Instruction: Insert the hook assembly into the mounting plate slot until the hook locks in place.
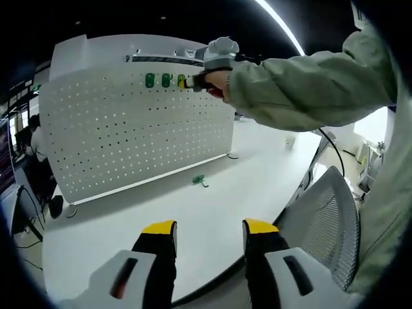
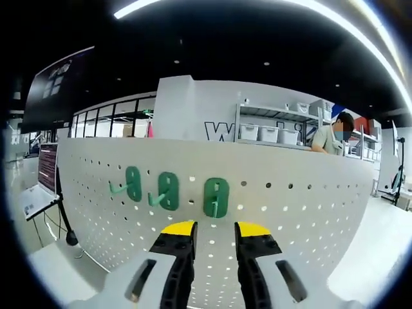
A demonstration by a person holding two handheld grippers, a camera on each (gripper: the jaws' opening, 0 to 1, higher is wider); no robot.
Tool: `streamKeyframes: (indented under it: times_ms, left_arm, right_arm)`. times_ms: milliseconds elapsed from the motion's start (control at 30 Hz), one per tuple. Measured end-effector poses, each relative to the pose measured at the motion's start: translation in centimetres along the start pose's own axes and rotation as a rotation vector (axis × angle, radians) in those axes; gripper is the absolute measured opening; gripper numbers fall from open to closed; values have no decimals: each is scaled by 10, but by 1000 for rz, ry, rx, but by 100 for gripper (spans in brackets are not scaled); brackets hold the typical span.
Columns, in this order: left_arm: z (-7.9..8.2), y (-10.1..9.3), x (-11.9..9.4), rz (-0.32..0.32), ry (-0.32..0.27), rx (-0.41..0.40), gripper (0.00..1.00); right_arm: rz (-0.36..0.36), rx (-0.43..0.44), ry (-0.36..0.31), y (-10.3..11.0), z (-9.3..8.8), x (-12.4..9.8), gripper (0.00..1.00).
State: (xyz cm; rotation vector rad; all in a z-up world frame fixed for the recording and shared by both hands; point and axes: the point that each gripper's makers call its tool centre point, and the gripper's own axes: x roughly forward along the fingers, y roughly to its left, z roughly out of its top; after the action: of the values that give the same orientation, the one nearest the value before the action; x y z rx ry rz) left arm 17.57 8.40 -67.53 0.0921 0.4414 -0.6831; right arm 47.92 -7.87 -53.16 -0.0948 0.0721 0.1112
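A white pegboard plate (image 1: 129,135) stands upright on the white table (image 1: 129,219). Three green hooks (image 1: 166,80) hang in a row near its top edge. Another green hook (image 1: 200,181) lies loose on the table by the board's foot. In the right gripper view the row reads left hook (image 2: 133,183), middle hook (image 2: 168,190), right hook (image 2: 215,197). My right gripper (image 2: 215,230) is open just short of the right hook, nothing between its jaws. A hand holds that right gripper (image 1: 193,81) at the row. My left gripper (image 1: 209,226) hangs open over the table's near edge.
A grey mesh chair (image 1: 325,219) stands at the table's near right. The person's pale green sleeve (image 1: 302,84) crosses the top right. Someone sits at a desk (image 1: 35,138) at far left. Behind the board are shelves with bins (image 2: 270,132), a person (image 2: 331,138) and a monitor (image 2: 48,167).
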Motion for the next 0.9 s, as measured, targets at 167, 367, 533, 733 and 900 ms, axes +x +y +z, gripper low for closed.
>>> streamKeyframes:
  times_ms: [167, 367, 533, 733, 900]
  left_arm:
    - [0, 0, 0, 2, -1, 1, 42]
    - [1, 1, -1, 6, -2, 4, 42]
    - [1, 1, -1, 10, -1, 6, 42]
    - [0, 1, -3, 14, -1, 12, 43]
    - [0, 2, -5, 23, -2, 15, 43]
  right_arm:
    - [-3, 6, 3, -1, -1, -5, 30]
    - [-2, 2, 6, -4, -2, -6, 33]
    - [21, 7, 36, -3, -14, -11, 41]
    - [31, 8, 64, -3, -27, -21, 45]
    - [49, -7, 98, -2, -41, -34, 47]
